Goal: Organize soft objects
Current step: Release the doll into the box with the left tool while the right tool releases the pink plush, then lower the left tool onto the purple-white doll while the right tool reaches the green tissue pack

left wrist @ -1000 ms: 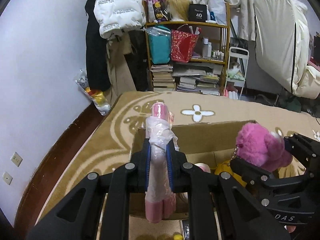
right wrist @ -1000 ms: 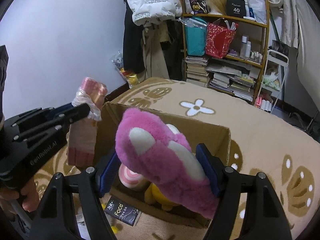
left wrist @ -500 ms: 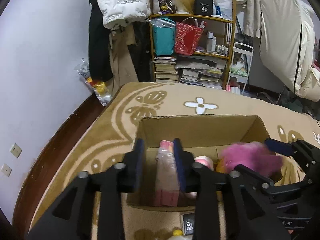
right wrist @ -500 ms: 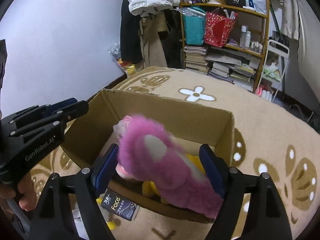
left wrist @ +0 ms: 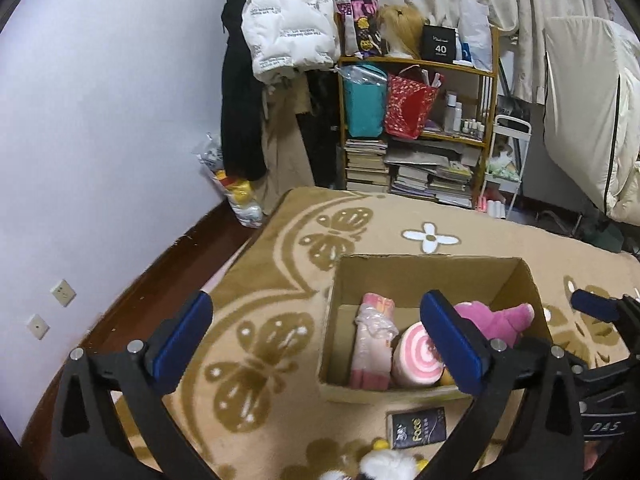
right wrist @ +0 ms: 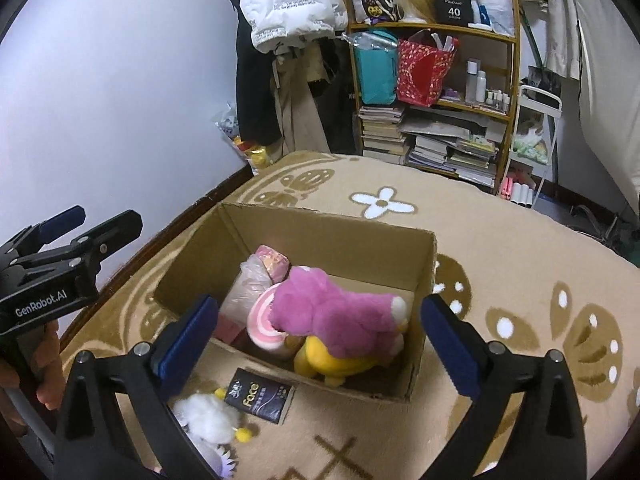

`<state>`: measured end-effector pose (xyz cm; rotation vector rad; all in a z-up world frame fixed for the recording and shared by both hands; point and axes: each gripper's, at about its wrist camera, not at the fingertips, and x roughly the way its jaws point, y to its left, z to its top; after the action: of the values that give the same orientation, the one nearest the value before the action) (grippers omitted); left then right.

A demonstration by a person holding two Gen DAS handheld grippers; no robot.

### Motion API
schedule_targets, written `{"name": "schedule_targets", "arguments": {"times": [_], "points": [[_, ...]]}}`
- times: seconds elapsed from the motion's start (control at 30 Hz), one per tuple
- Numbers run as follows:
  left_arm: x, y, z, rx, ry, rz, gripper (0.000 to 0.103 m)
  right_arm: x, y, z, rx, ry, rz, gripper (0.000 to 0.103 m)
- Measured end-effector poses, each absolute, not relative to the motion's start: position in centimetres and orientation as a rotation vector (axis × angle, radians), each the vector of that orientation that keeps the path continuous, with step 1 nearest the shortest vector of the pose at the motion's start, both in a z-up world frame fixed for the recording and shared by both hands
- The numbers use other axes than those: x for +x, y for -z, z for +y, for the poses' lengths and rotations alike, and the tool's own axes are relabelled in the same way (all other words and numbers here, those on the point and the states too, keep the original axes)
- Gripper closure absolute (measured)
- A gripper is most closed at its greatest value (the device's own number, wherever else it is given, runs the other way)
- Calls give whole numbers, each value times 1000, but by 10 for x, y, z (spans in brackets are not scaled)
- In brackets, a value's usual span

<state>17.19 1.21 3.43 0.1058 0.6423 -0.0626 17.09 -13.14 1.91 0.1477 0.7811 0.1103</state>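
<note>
An open cardboard box (left wrist: 424, 276) (right wrist: 332, 228) stands on the tan rug. Inside lie a pink wrapped pack (left wrist: 370, 344) (right wrist: 256, 280), a pink-and-white swirl cushion (left wrist: 416, 360) (right wrist: 260, 320), a pink plush toy (left wrist: 496, 320) (right wrist: 340, 312) and a yellow plush (right wrist: 332, 360) under it. My left gripper (left wrist: 320, 344) hangs above the box's left wall, its jaws opening wide with nothing gripped. My right gripper (right wrist: 316, 344) hovers over the box's near side, jaws also opening, the pink plush lying free below them.
A dark tissue pack (left wrist: 416, 426) (right wrist: 260, 398) and a white fluffy toy (right wrist: 208, 416) lie on the rug in front of the box. A cluttered bookshelf (left wrist: 416, 128), hanging coats (left wrist: 280, 80) and a white wall (left wrist: 100, 140) stand behind. A hand (right wrist: 48, 376) holds the left gripper.
Both grippers opened and let go: the pink pack and the pink plush dropped into the box. Both grippers rose and pulled back from it.
</note>
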Motion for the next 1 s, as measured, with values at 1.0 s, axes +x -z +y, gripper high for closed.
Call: {"name": "schedule_targets", "arguments": {"times": [1.0], "points": [[65, 5, 41, 33, 49, 890, 1, 58, 24, -109, 235, -165, 1017, 2]]}}
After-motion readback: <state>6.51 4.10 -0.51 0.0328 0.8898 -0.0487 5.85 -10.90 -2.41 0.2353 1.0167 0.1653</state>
